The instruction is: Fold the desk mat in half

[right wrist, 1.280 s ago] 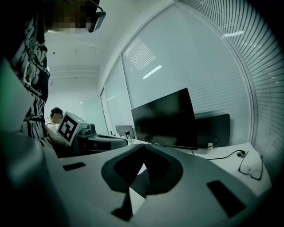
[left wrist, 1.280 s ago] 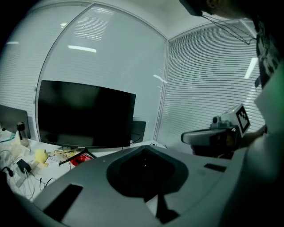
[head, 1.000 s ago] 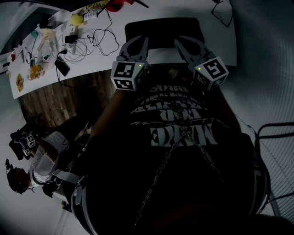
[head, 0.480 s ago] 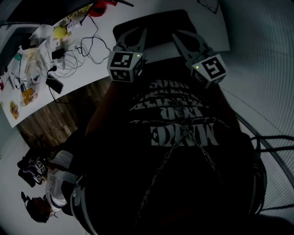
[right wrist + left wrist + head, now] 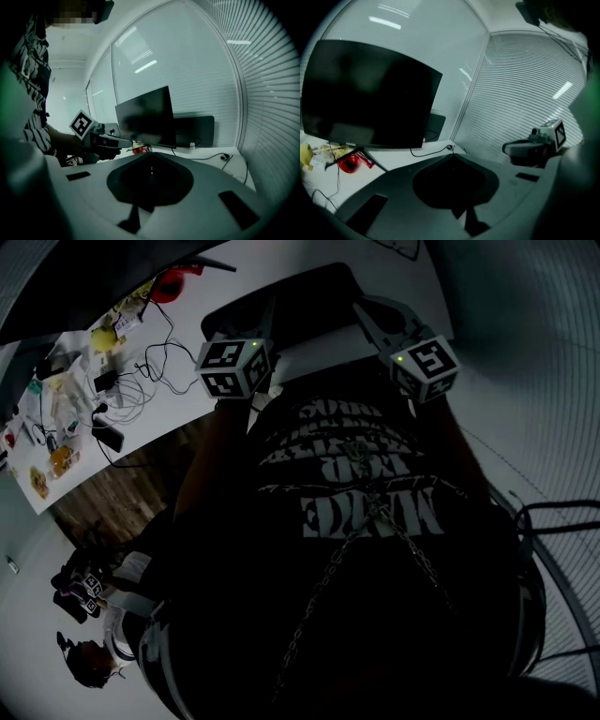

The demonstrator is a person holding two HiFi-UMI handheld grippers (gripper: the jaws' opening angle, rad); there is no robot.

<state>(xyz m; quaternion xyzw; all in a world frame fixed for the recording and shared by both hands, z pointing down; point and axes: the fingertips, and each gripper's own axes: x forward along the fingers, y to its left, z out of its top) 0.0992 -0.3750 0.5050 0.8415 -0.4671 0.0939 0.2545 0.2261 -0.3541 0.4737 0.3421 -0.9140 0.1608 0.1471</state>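
A dark desk mat (image 5: 300, 301) lies on the white desk (image 5: 178, 390) in front of the person, at the top of the head view. My left gripper (image 5: 267, 317) reaches over the mat's near left edge, its marker cube (image 5: 232, 368) just short of the desk. Over the near right edge is my right gripper (image 5: 364, 307). In the left gripper view the left gripper (image 5: 452, 155) has its jaws shut together with nothing between them. The right gripper (image 5: 151, 154) is likewise shut with nothing in it. The mat is hidden in both gripper views.
A large black monitor (image 5: 370, 93) stands at the back of the desk, with a second screen (image 5: 194, 129) beside it. A red object (image 5: 349, 164), cables (image 5: 150, 343), a phone (image 5: 106, 437) and small clutter (image 5: 56, 390) cover the desk's left part. A wire chair (image 5: 562, 521) stands at the right.
Both grippers have moved forward towards the desk and over the mat's near edge. The left one has also shifted to the left. Both stay shut.
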